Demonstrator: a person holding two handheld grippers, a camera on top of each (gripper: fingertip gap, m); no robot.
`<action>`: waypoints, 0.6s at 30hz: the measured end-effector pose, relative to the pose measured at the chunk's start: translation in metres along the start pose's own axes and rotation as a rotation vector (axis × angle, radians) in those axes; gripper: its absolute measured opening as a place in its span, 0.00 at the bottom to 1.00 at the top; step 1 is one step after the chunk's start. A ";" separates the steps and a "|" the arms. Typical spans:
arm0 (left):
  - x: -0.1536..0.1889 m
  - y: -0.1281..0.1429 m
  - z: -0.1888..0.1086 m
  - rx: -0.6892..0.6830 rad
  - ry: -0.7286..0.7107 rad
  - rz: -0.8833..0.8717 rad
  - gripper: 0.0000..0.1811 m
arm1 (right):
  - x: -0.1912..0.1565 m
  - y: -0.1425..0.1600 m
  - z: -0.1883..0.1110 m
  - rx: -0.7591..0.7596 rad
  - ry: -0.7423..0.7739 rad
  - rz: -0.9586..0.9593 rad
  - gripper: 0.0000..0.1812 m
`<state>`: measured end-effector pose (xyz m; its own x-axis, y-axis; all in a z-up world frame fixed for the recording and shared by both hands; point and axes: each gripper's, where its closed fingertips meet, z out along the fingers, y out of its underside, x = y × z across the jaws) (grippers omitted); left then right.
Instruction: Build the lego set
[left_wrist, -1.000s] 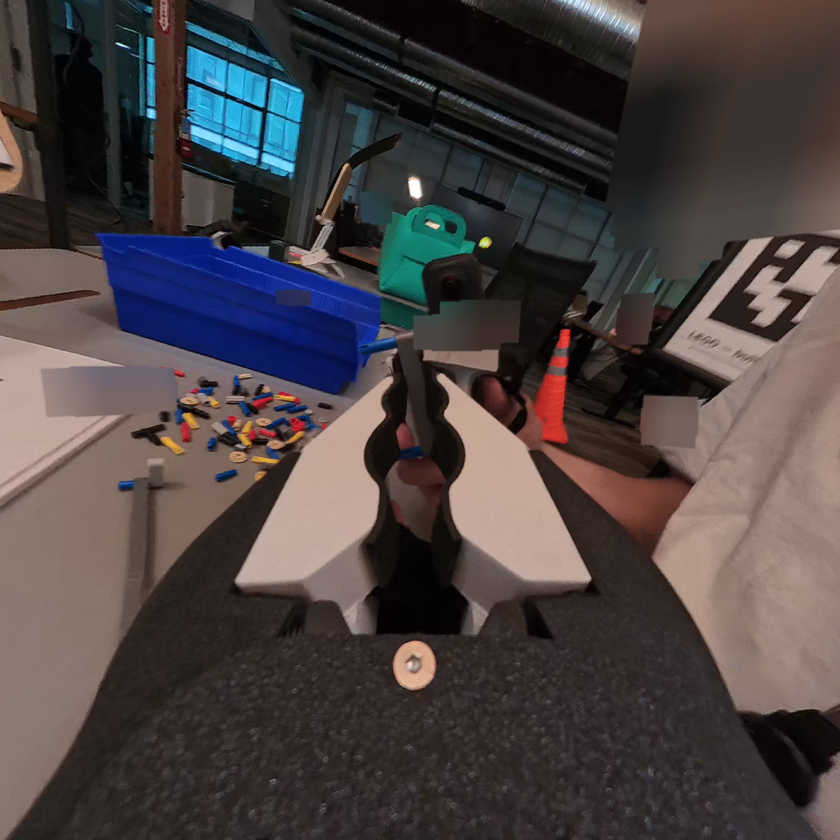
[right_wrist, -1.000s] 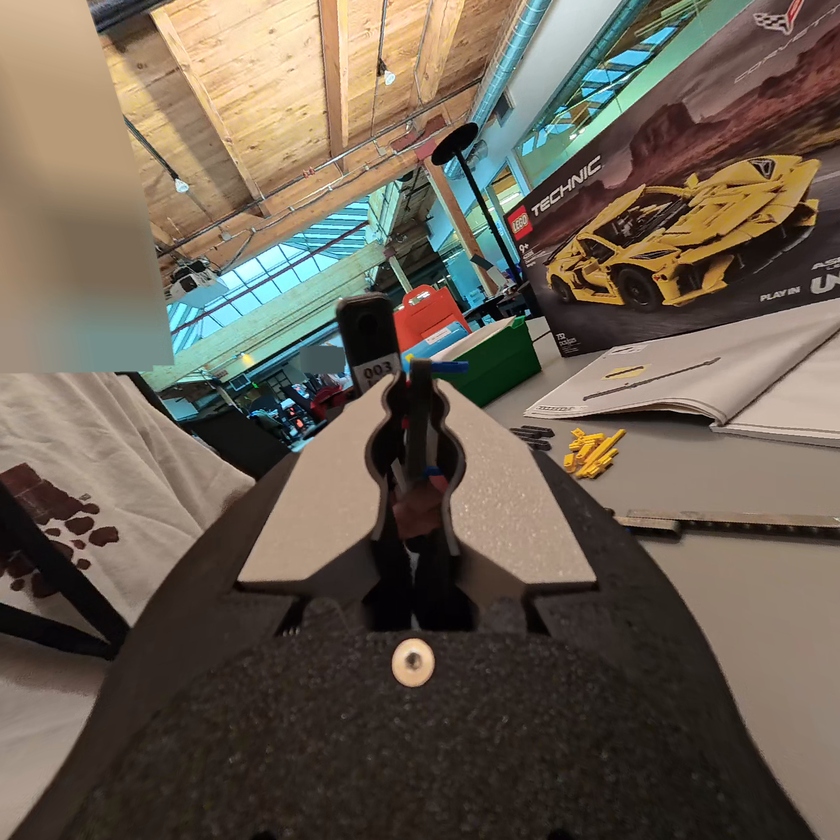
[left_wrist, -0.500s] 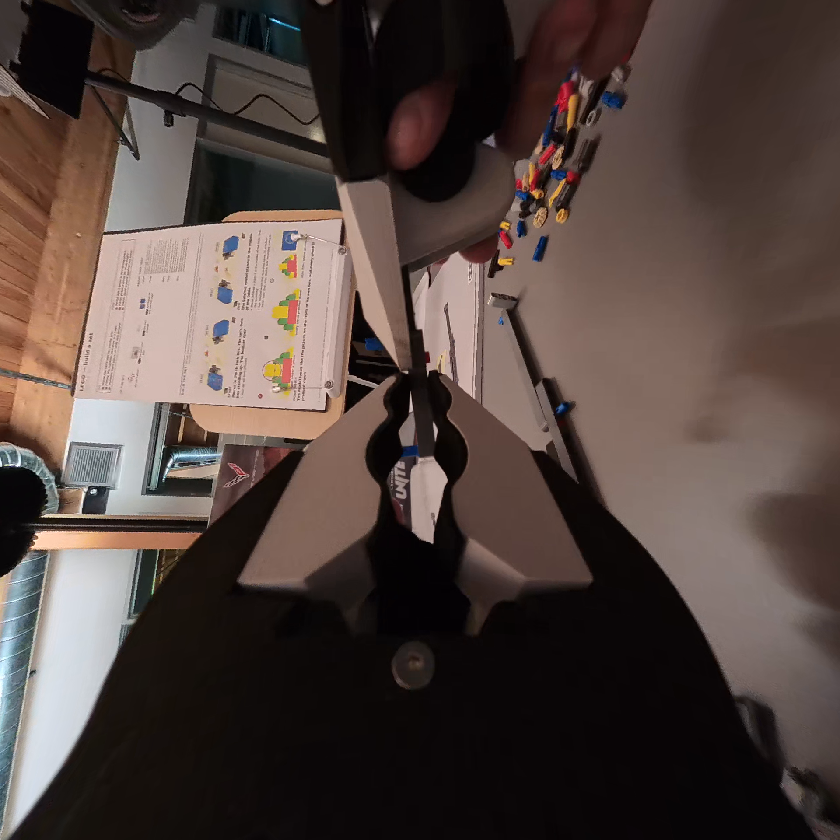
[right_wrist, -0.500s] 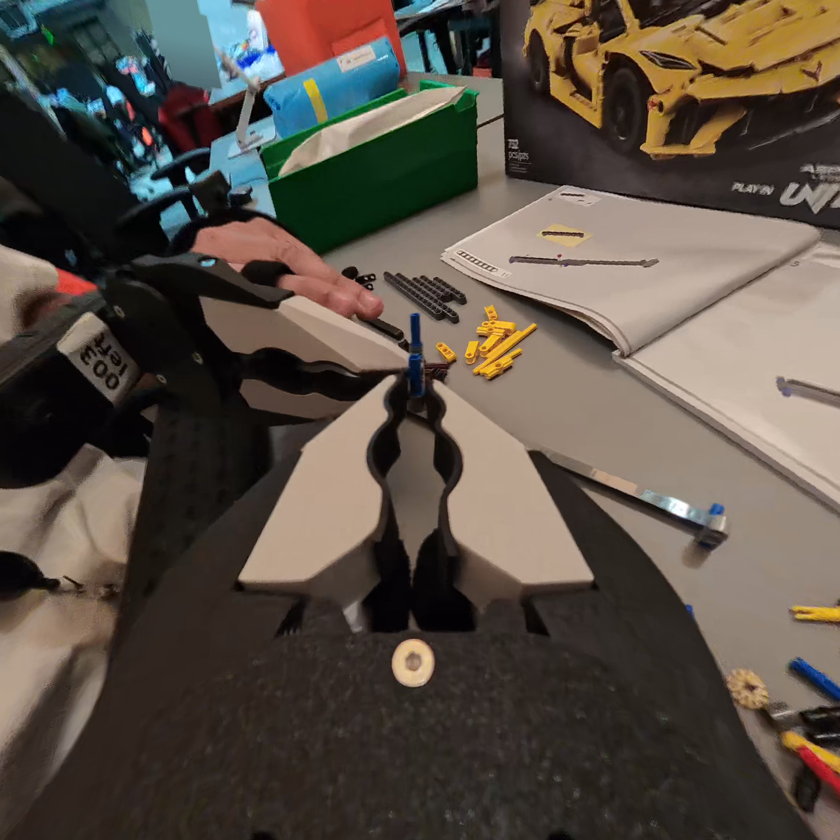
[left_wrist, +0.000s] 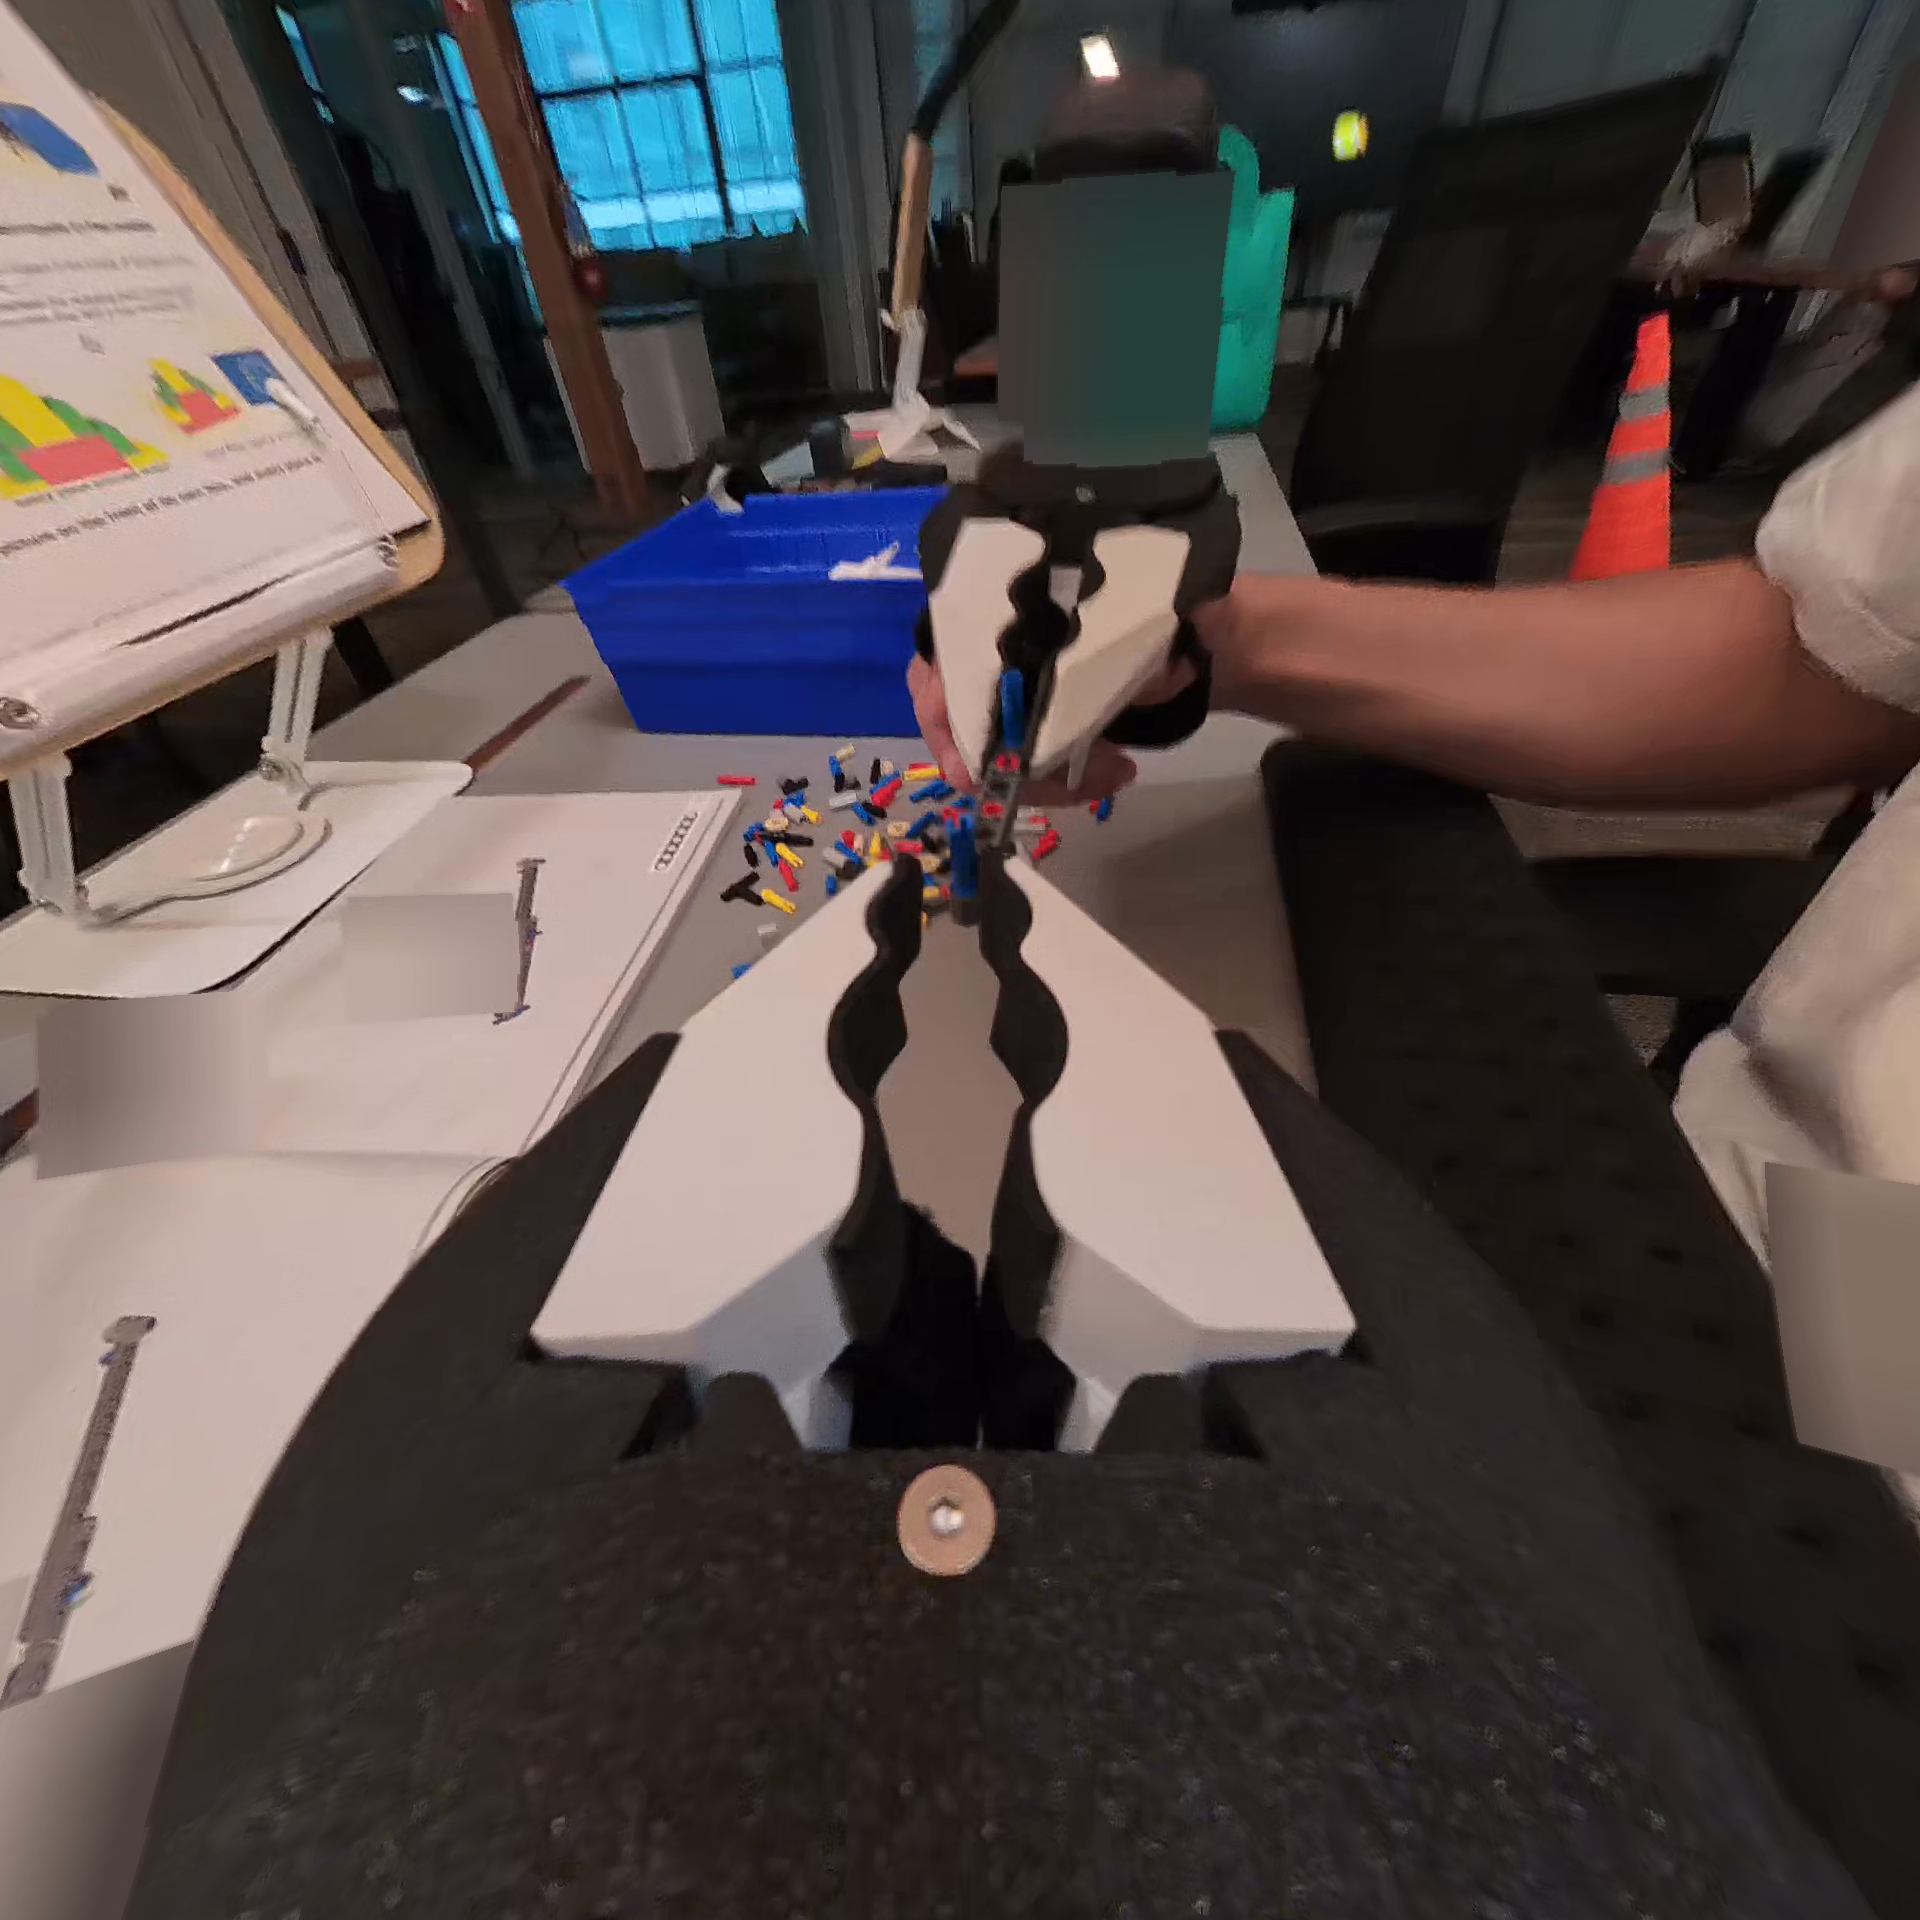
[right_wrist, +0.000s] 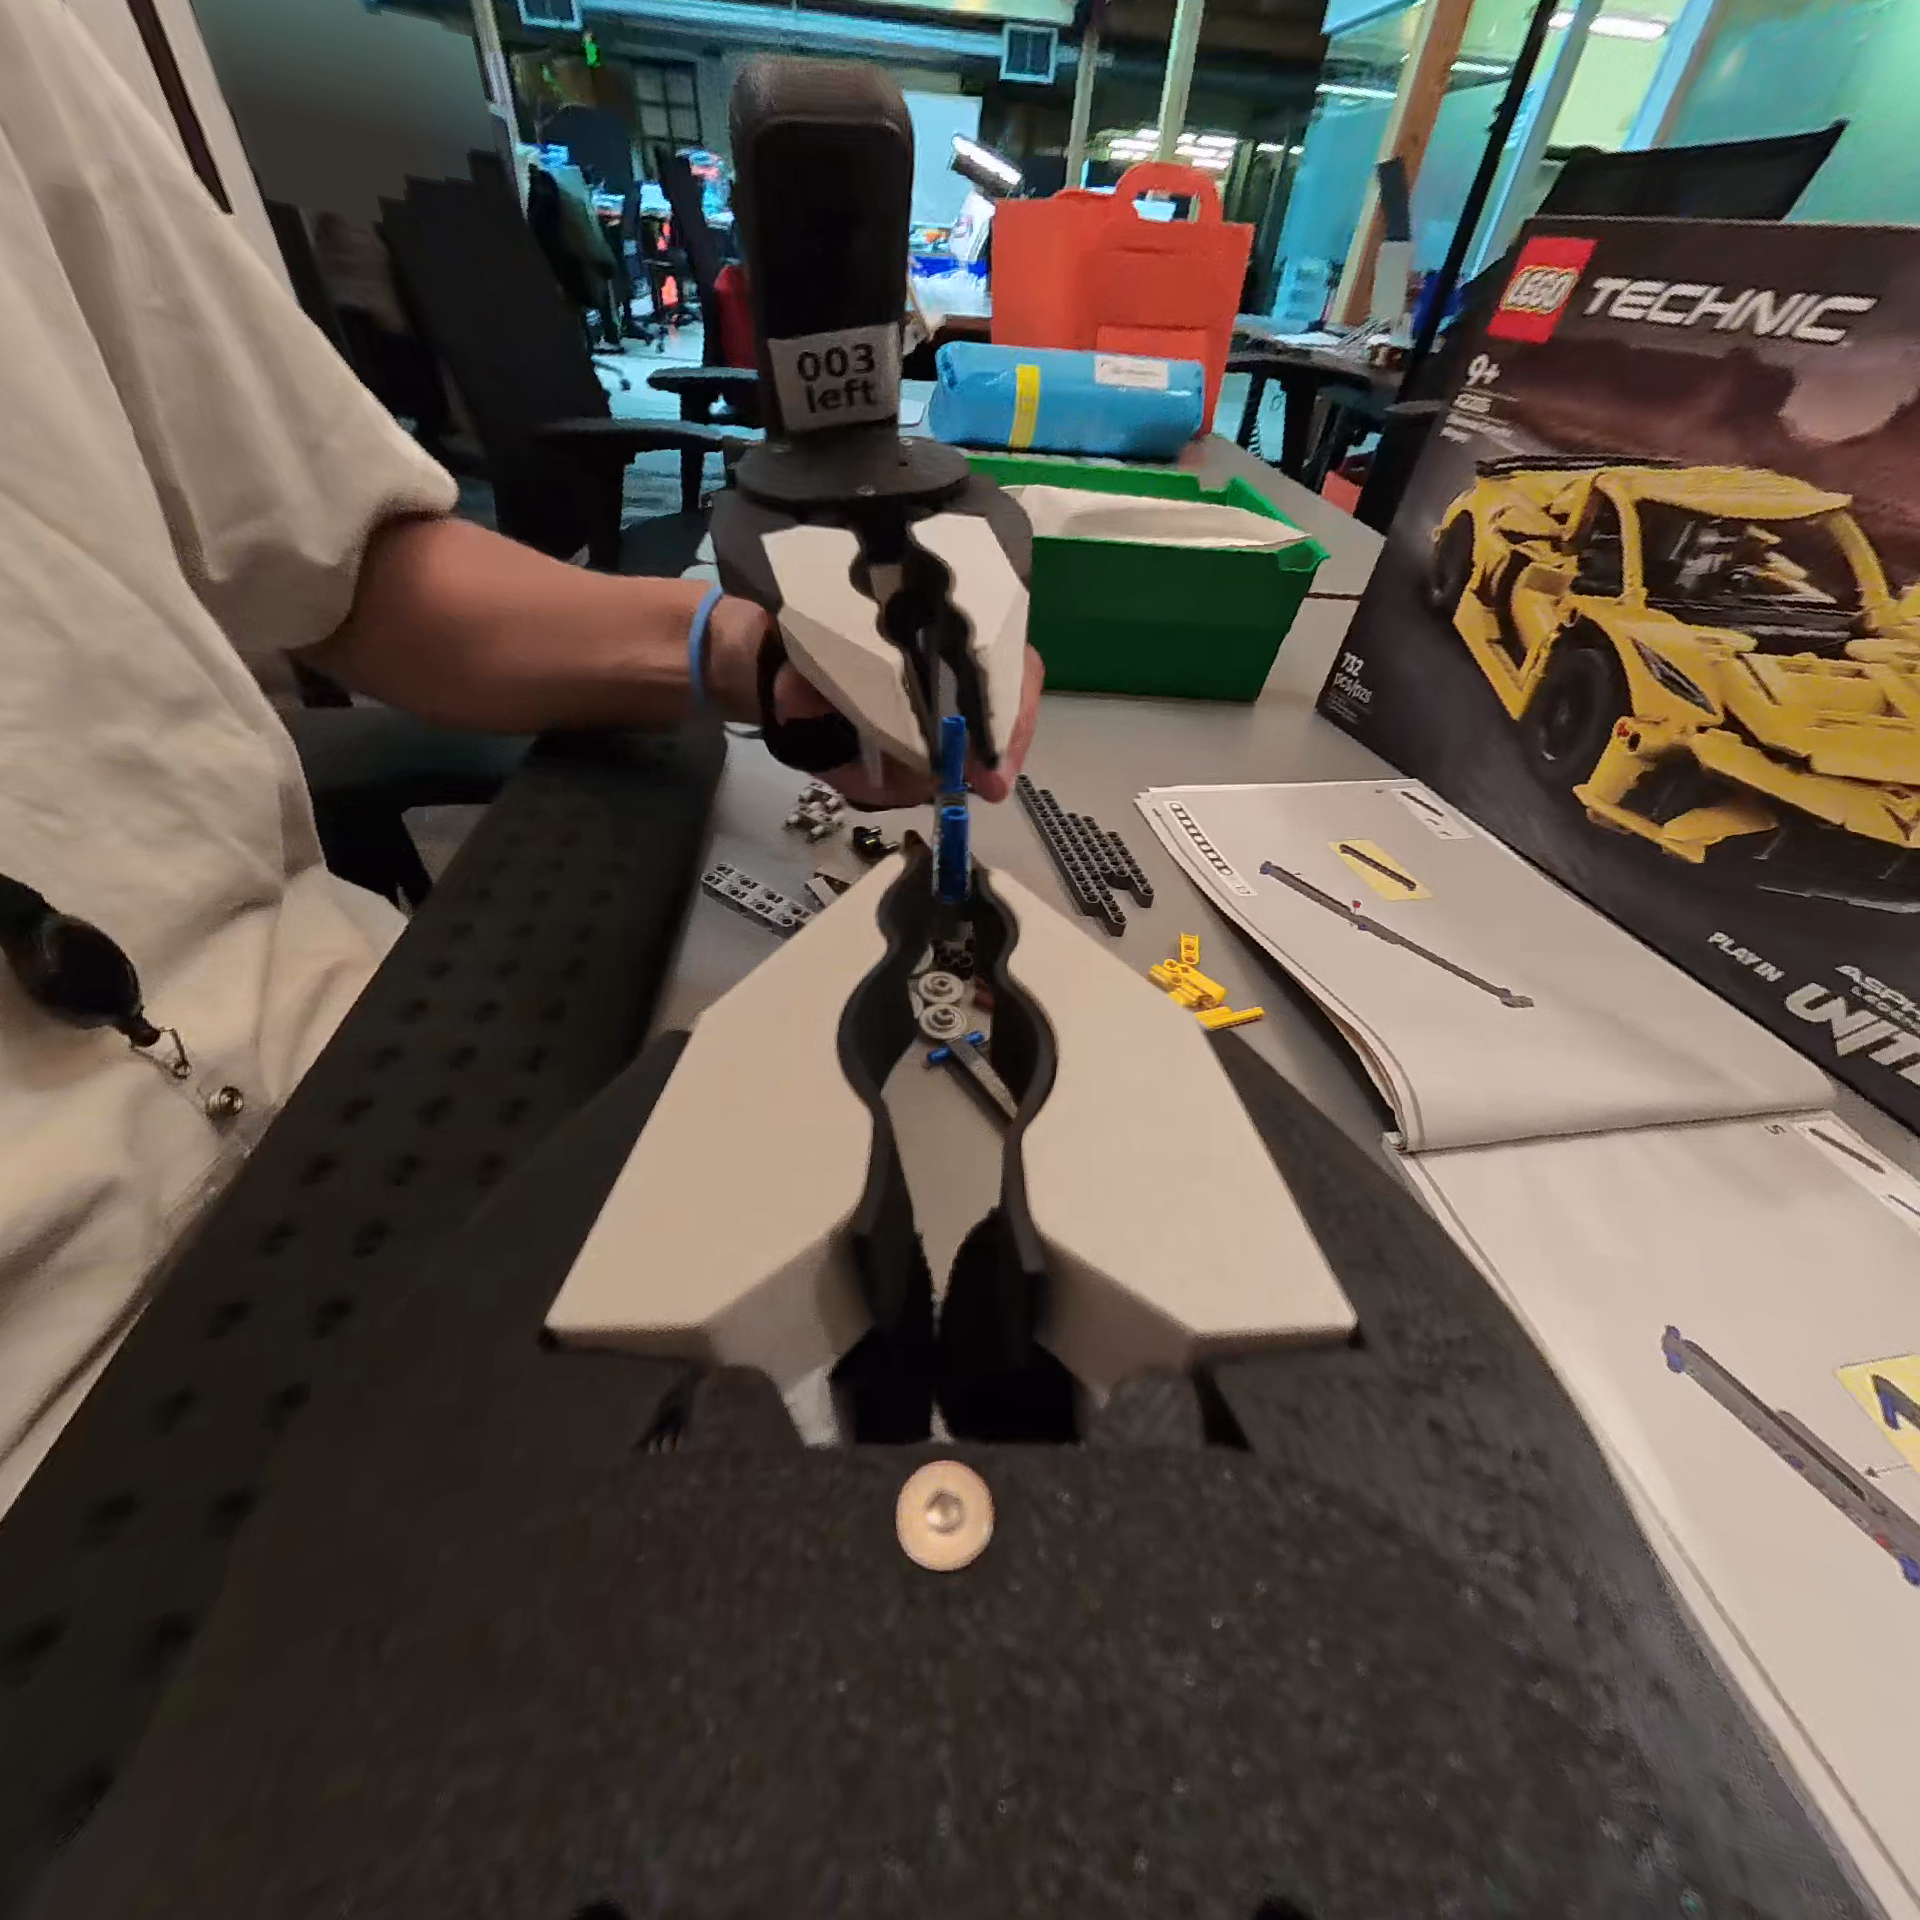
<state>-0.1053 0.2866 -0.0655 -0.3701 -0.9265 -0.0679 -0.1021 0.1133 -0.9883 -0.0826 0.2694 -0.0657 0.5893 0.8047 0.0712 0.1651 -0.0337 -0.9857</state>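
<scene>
Left wrist view shows the left gripper (left_wrist: 951, 883) closed tight on one end of a thin grey lego beam with blue pins (left_wrist: 995, 800). The right gripper (left_wrist: 1006, 753) faces it and is closed tight on the other end. The beam is up in the air above the grey table (left_wrist: 1143, 883). A heap of small red, blue and yellow pieces (left_wrist: 831, 831) lies under it, near a blue plastic bin (left_wrist: 748, 644). An open paper booklet (right_wrist: 1403, 935) lies beside a dark box with a yellow car picture (right_wrist: 1662, 571).

Blue plastic bin (left_wrist: 748, 634) upper centre on grey bench (left_wrist: 1164, 894); scattered small coloured pins (left_wrist: 831, 831) before it; open white instruction booklet (left_wrist: 436, 997) left; orange cone (left_wrist: 1631, 457) upper right.
</scene>
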 end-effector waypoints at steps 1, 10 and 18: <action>0.000 0.005 0.001 -0.034 0.004 0.031 0.06 | 0.000 -0.002 0.001 0.003 -0.009 0.002 0.04; -0.005 0.015 0.012 -0.094 -0.021 0.142 0.04 | 0.009 0.000 0.004 0.021 -0.039 0.039 0.04; -0.054 0.024 0.022 -0.227 -0.300 0.479 0.04 | 0.073 0.034 -0.024 -0.049 0.232 0.217 0.14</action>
<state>-0.0670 0.3311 -0.0881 -0.1510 -0.8105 -0.5660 -0.1952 0.5857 -0.7867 -0.0151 0.3131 -0.0907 0.7788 0.6191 -0.1011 0.0508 -0.2229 -0.9735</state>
